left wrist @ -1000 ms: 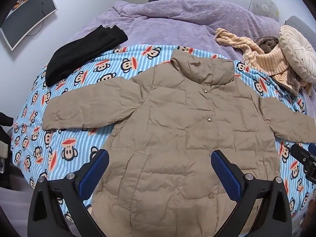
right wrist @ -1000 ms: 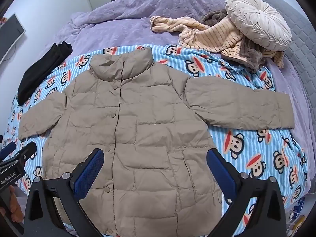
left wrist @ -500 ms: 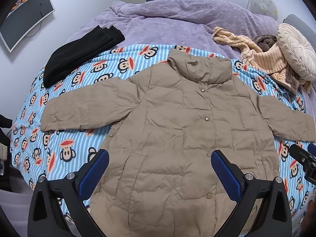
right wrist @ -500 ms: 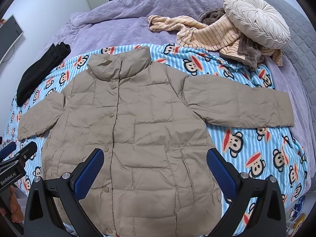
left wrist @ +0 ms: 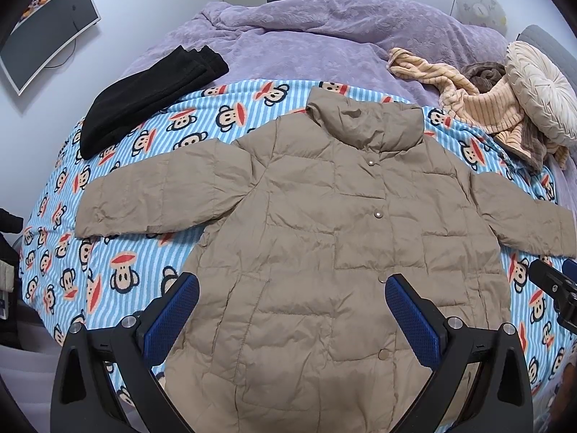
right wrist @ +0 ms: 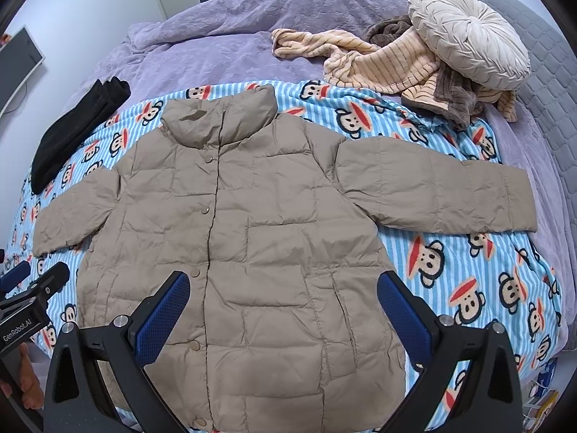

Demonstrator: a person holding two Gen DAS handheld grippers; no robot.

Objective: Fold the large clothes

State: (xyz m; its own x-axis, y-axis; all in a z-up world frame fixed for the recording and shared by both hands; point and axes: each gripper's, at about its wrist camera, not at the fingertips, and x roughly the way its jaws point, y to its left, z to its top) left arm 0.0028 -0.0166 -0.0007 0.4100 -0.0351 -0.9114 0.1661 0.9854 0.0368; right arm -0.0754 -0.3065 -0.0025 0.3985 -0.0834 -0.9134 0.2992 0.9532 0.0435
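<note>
1. A tan puffer jacket (left wrist: 324, 238) lies buttoned and flat on the bed (left wrist: 324, 36), sleeves spread, directly ahead of both claws.
2. Left claw (left wrist: 292, 310) and right claw (right wrist: 283, 306) hover above it, fingers apart, holding nothing.
3. Probably best: pinch each sleeve at its cuff and fold inward evenly.
4. The hem is cut off beneath the claws.
</note>
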